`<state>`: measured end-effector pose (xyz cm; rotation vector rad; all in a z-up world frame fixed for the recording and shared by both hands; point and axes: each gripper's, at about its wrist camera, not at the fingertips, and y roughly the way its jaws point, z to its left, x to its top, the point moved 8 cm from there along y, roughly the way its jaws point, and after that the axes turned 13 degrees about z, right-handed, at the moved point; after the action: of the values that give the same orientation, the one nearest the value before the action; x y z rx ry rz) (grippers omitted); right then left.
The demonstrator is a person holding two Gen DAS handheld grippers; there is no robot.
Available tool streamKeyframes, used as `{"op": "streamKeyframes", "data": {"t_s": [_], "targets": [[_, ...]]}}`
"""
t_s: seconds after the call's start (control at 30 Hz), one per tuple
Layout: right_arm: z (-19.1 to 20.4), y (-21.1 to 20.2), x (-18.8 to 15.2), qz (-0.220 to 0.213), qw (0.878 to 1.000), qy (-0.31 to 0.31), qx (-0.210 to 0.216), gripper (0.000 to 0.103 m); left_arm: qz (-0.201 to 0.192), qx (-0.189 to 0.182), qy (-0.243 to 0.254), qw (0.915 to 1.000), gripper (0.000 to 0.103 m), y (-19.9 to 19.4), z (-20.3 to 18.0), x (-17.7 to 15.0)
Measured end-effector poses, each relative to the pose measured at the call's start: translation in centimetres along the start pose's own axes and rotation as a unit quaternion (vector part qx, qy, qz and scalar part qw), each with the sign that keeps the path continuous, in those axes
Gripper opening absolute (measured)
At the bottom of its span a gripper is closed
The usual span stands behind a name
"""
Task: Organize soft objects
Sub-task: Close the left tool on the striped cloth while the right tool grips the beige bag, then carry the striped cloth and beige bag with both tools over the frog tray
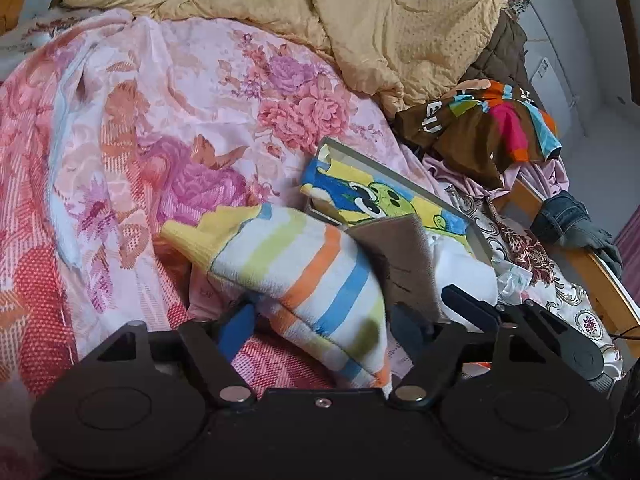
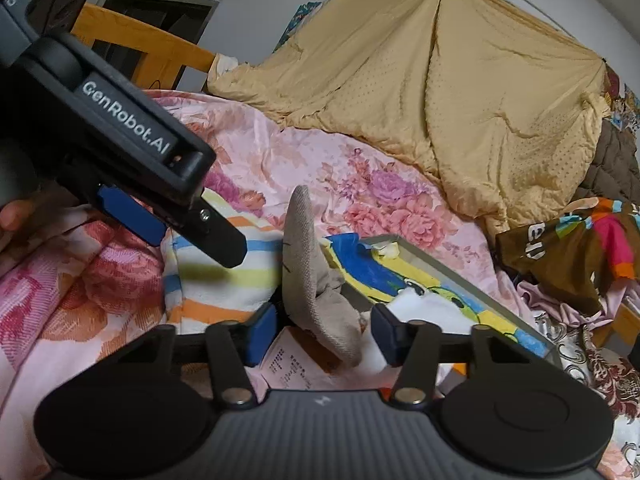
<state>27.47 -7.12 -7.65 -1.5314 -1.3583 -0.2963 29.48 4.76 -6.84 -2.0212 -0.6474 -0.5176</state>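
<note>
A striped towel (image 1: 320, 272), white with orange, blue and green bands, lies on the pink floral blanket (image 1: 160, 120). My left gripper (image 1: 320, 324) is open around its near end, with a pad close on each side. A grey-brown cloth (image 2: 312, 272) stands up between the open pads of my right gripper (image 2: 324, 336), with small gaps on both sides. It also shows as the grey-brown cloth (image 1: 404, 256) beside the towel. A black finger (image 1: 470, 306) of my right gripper lies to its right. Behind is a grey flat box (image 1: 400, 178) holding a cartoon towel (image 1: 380, 200).
A yellow quilt (image 1: 360, 20) is heaped at the back. A brown multicoloured garment (image 1: 480, 128), jeans (image 1: 568, 220) and a wooden bed rail (image 1: 592, 268) are on the right. A printed paper slip (image 2: 296, 364) lies under my right gripper. A person's hand (image 2: 16, 216) holds the left gripper.
</note>
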Motion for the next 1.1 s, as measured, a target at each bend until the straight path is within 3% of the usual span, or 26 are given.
{"op": "streamKeyframes", "data": {"t_s": [0.13,0.33,0.47,0.67,1.1], "targets": [[0.0,0.2,0.1,-0.001,1.000,0.003,0.006,0.042,0.011,-0.008,-0.011,0.9998,0.054,0.5,0.6,-0.3],[0.4,0.4,-0.1,0.005,1.000,0.002,0.015,0.025,0.015,-0.031,-0.013,0.9993,0.049,0.7,0.5,-0.5],[0.8,0.2,-0.2,0.007,1.000,-0.001,0.020,0.022,0.023,-0.048,-0.019,0.9984,0.030,1.1,0.3,-0.8],[1.1,0.0,-0.3,0.008,1.000,-0.010,0.019,0.010,0.020,-0.037,-0.016,0.9990,0.014,1.0,0.1,-0.7],[1.1,-1.6,0.1,-0.012,1.000,-0.016,-0.004,0.003,-0.016,0.024,-0.008,0.9995,0.010,-1.7,-0.3,0.4]]}}
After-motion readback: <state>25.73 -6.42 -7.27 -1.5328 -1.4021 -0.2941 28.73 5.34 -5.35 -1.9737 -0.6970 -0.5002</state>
